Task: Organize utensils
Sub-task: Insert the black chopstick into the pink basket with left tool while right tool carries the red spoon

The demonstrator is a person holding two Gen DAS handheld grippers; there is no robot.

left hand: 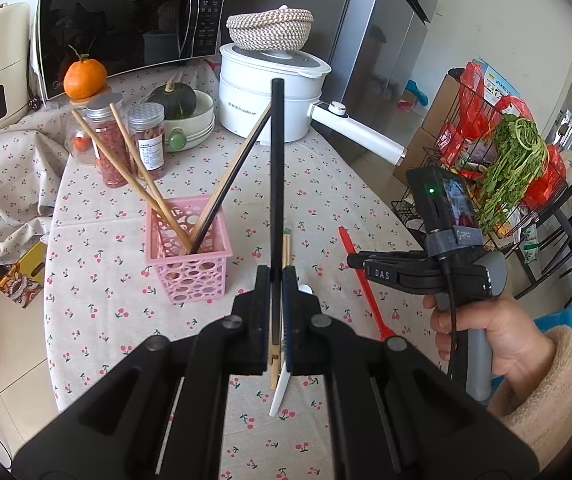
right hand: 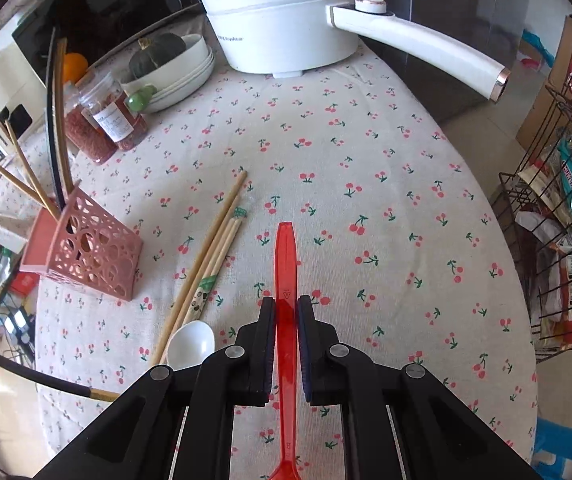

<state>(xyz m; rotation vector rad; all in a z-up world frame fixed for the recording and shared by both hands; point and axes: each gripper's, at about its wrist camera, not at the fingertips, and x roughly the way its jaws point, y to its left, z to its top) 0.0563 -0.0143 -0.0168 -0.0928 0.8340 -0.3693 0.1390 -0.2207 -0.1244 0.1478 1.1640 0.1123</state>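
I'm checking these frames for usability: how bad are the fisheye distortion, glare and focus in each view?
Left wrist view: edges bow strongly, the microwave door mirrors the room, and the black chopstick is sharp. Right wrist view: the tablecloth bulges, the white pot is brightly lit, and the red utensil stays crisp.
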